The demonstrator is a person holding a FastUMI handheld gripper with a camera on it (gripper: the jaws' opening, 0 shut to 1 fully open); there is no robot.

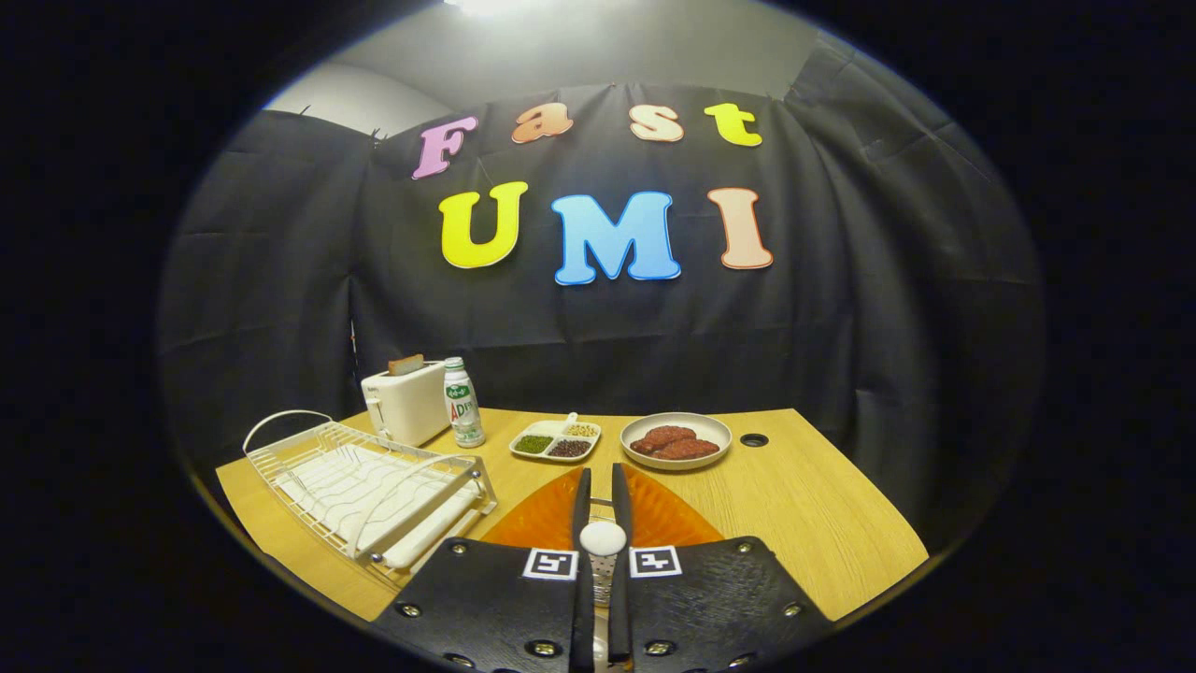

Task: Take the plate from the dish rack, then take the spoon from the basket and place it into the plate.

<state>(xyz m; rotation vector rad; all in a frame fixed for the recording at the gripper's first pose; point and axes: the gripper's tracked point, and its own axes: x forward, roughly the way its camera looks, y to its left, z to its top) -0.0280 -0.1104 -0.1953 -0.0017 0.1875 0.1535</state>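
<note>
Pinching the spoon (603,540) between them, the gripper (603,486) fingers stand nearly together, its white rounded end showing near the fingers' base. Just beneath and ahead lies the orange plate (668,514) on the wooden table (822,523). Left sits the dish rack (369,486) (wire, white-lined). Farther off are a toaster (406,402), bottle (462,402), divided tray (556,441) and bowl (676,440).
</note>
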